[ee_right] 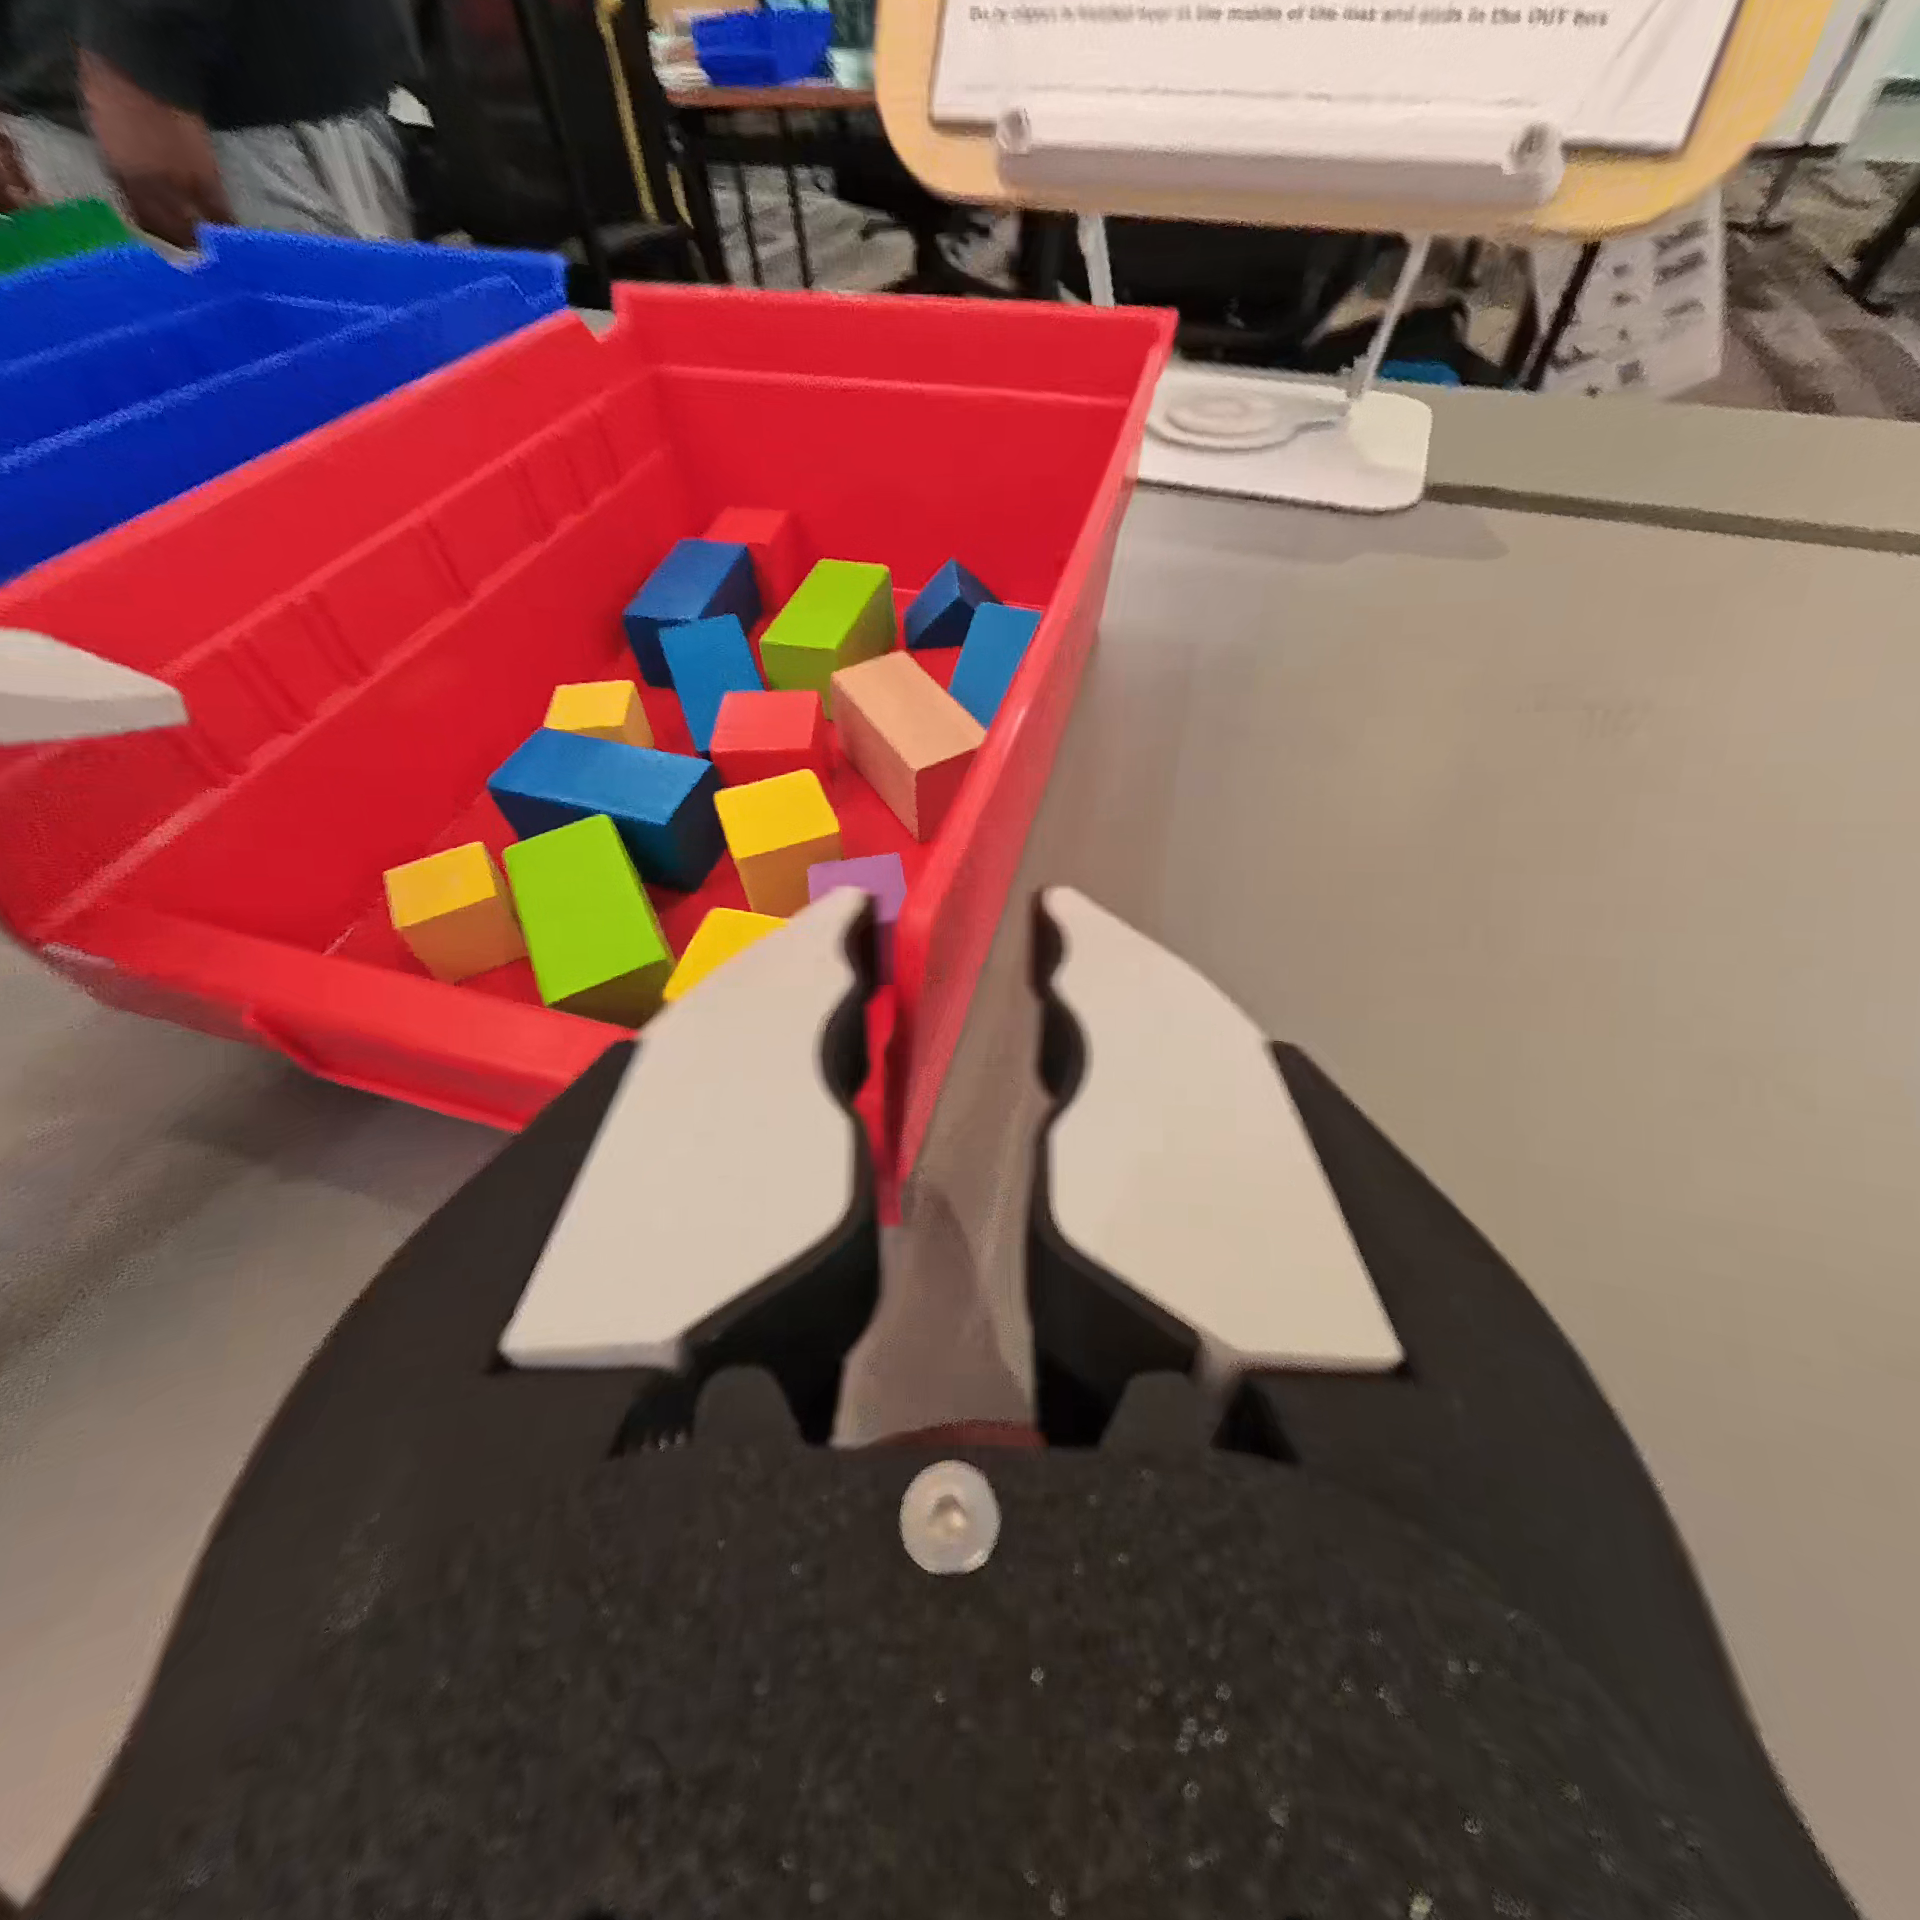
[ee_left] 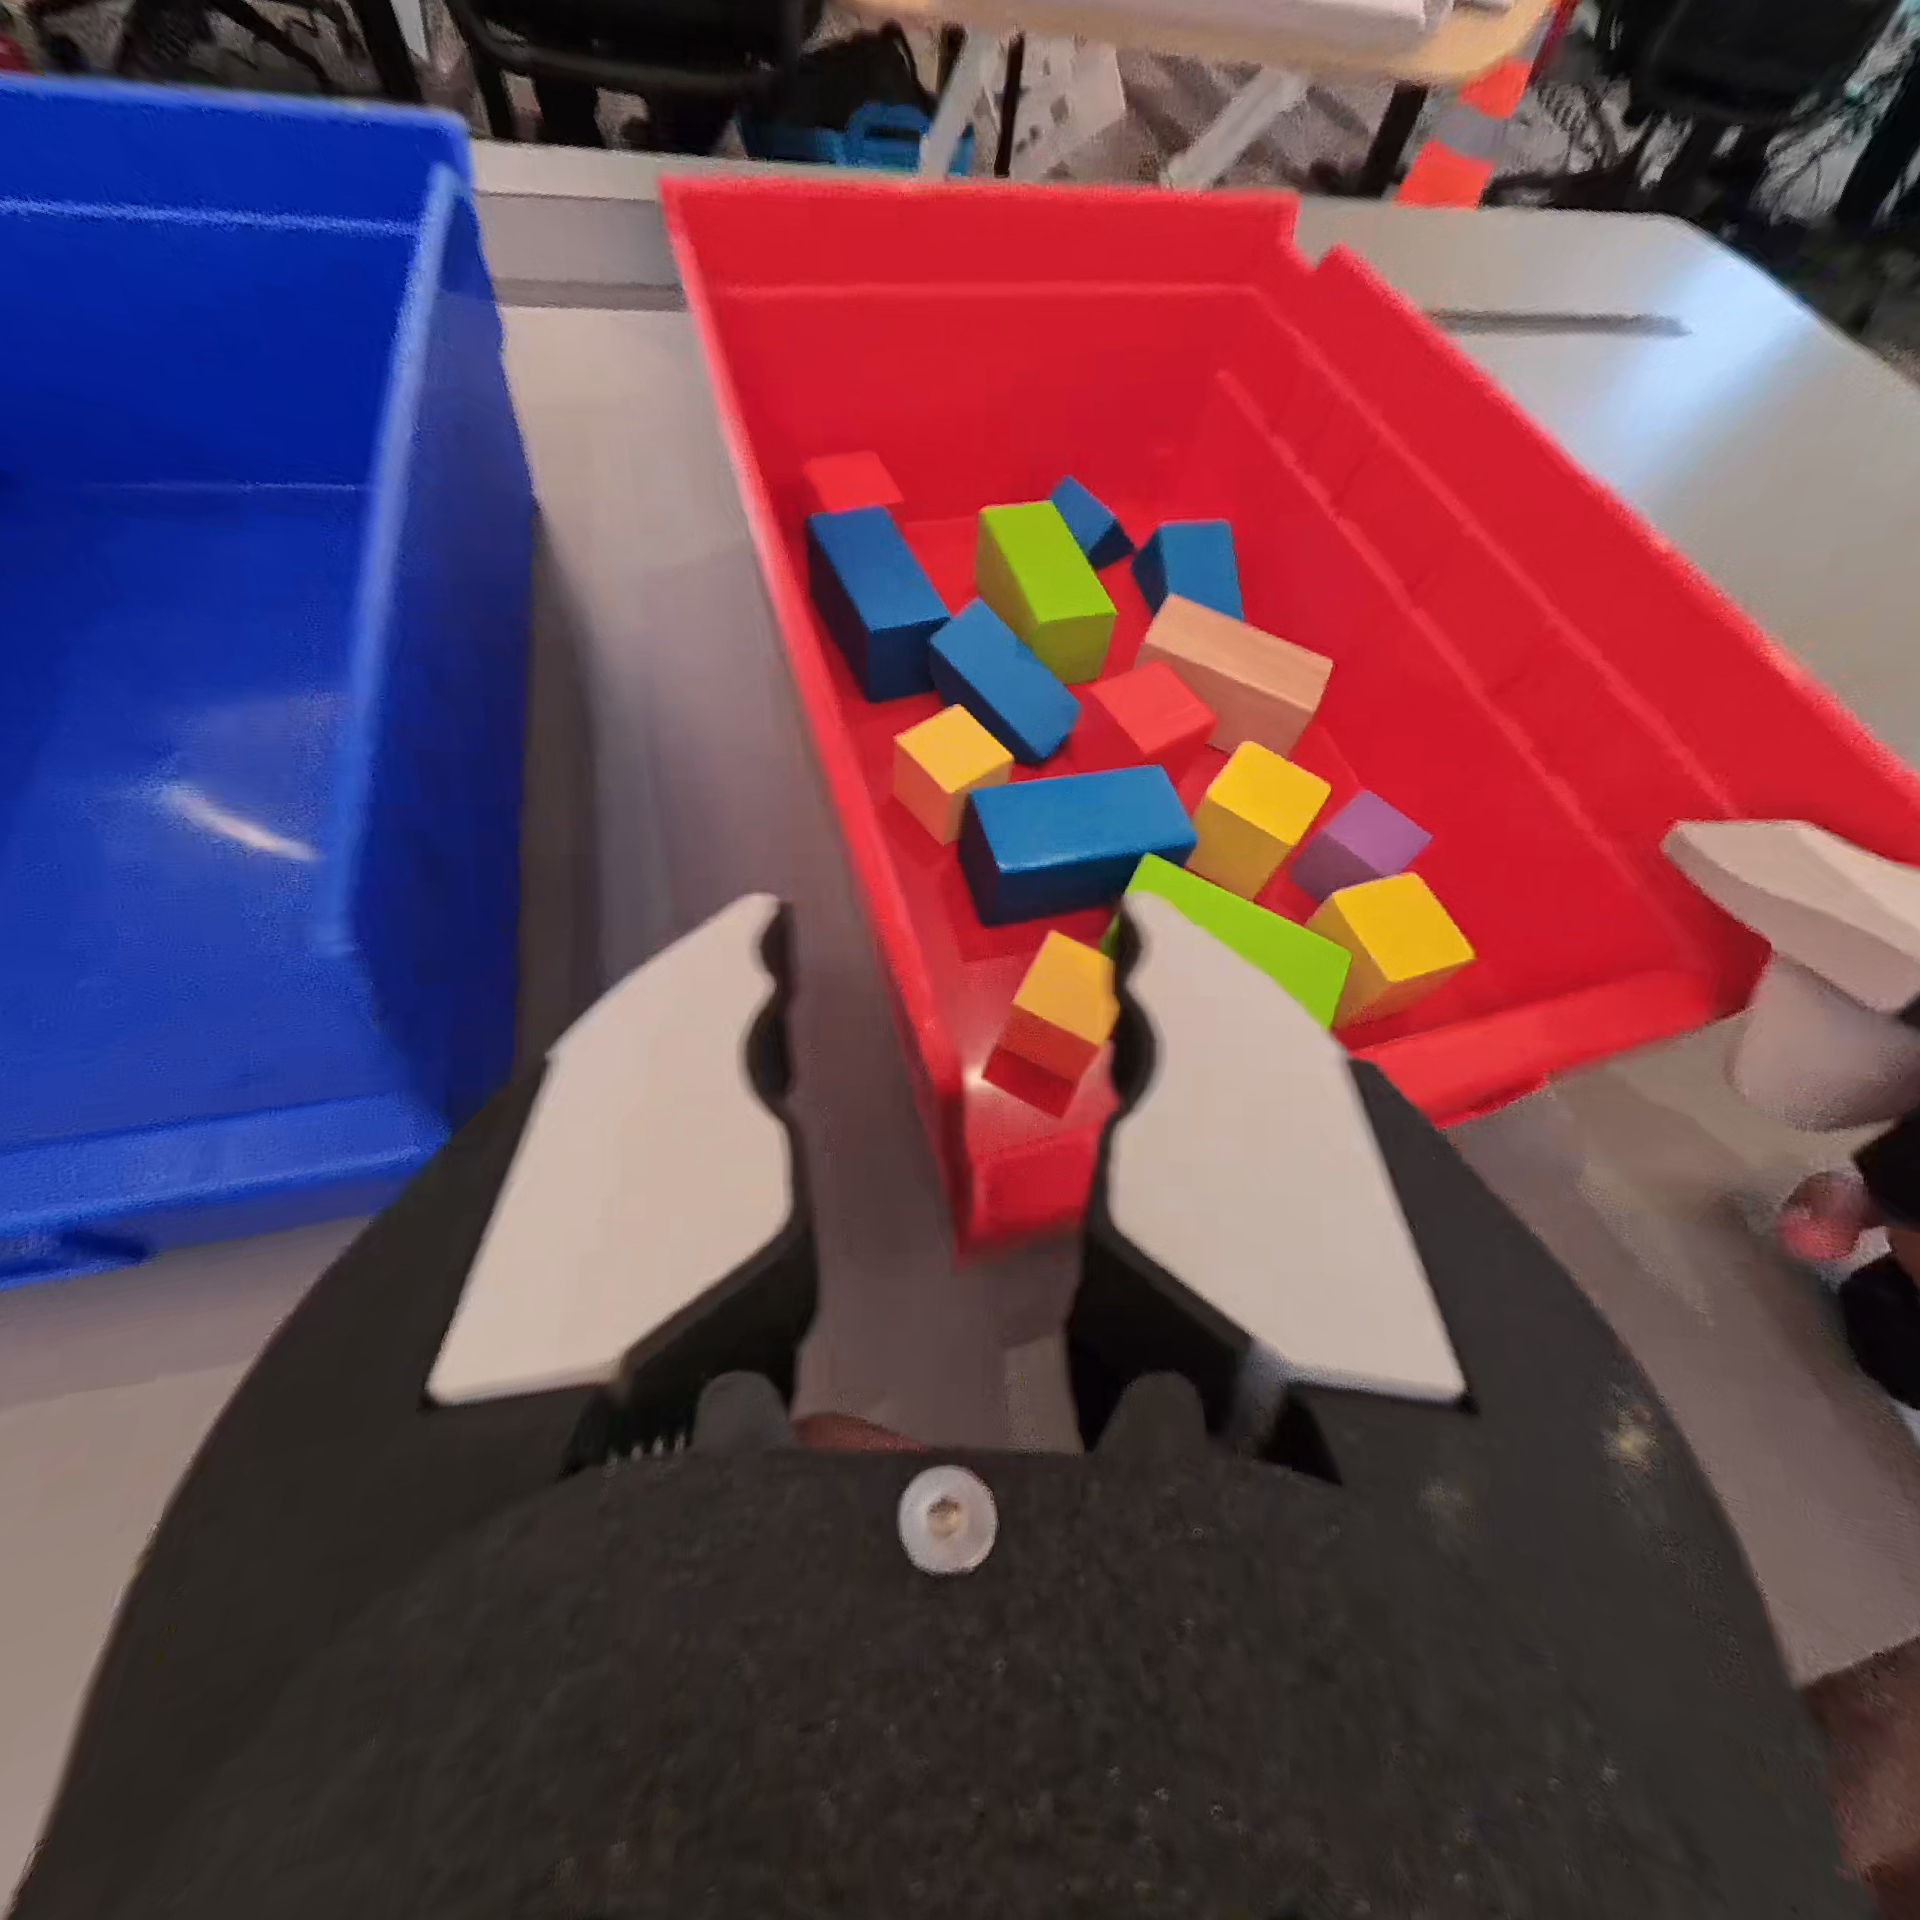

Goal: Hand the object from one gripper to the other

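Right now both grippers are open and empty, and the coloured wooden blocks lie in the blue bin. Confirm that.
One thing is wrong: the coloured wooden blocks lie in the red bin, not the blue bin, which shows no blocks in the left wrist view. The rest holds: the left gripper and right gripper are open and empty.

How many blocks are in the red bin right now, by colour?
Blue blocks: 5
Yellow blocks: 4
Green blocks: 2
Red blocks: 2
Purple block: 1
Plain wood block: 1
Total: 15
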### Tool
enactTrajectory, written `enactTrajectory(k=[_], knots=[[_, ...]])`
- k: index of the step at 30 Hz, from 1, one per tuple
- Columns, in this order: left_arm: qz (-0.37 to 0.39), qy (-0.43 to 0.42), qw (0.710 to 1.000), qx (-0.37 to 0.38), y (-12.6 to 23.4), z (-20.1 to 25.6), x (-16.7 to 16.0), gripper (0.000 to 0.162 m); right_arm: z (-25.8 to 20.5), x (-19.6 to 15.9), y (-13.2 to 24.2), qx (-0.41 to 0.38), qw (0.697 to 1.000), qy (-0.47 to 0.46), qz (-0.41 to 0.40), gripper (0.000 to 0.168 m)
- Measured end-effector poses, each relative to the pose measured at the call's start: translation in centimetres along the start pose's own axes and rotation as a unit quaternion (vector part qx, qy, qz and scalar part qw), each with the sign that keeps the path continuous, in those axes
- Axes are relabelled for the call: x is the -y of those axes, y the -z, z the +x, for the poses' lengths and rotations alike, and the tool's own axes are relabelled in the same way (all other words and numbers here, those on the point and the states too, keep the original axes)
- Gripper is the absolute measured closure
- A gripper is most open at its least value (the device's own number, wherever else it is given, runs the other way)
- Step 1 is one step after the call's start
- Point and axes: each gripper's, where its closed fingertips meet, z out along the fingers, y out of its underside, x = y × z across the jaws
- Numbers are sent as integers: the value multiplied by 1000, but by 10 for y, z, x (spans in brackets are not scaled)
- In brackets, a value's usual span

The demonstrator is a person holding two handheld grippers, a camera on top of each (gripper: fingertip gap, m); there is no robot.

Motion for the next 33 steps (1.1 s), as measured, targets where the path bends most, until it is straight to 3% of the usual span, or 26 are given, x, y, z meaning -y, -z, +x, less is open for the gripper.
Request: enactTrajectory(k=[1,4,7,10,12,16,19,20,23,28,30,33], knots=[[17,7,1000,16,11,-10,9,91,2,5,6,19,1000,3,13,128],[125,12,988,86,63,-71,47,92,12,12,26,62,998,13,32,123],[197,65,966,153,115,-168,67,99,19,20,33,90,994,-2,55,117],[153,110,972,143,111,-258,52,102,8,24,32,111,991,16,69,116],[106,119,985,62,88,-284,35,103,-9,26,34,129,987,46,86,116],[99,107,989,-14,58,-280,36,103,-68,38,59,228,959,73,151,111],[47,91,994,26,30,-285,20,124,-121,37,90,313,916,124,220,116],[30,85,995,43,23,-287,12,148,-132,32,93,313,913,135,226,117],[44,140,986,77,21,-288,7,156,-165,12,94,332,912,145,190,117],[26,123,984,124,62,-258,-19,156,-208,-4,61,287,943,140,87,115],[22,113,981,153,88,-245,-34,156,-219,-1,43,249,963,98,38,100],[19,116,977,177,125,-225,-56,156,-247,6,26,249,968,27,2,100]])
